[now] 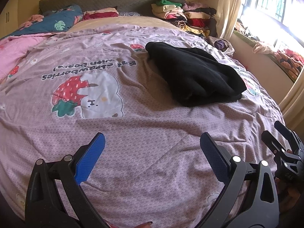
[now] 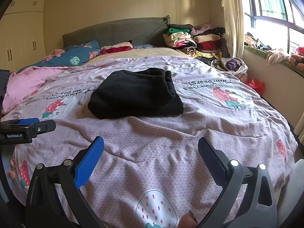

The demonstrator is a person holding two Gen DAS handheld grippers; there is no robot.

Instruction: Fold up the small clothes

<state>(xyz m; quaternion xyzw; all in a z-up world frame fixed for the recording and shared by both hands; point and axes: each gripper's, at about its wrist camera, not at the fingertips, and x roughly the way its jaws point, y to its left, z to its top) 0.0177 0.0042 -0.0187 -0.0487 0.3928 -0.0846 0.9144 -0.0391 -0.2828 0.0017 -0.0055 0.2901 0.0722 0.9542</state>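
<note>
You are holding the left gripper [image 1: 153, 153] and the right gripper [image 2: 151, 154] with jaws spread apart and gripping nothing, both hovering over the near part of the quilt [image 2: 190, 125]. The black garment [image 2: 135, 93] is lying folded into a compact bundle mid-quilt, beyond both grippers, so this piece is looking finished; any further clothes are remaining.

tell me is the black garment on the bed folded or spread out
Folded. The black garment lies as a compact stacked bundle on the bedspread, layered edges showing along one side, neither gripper touching it.
</note>
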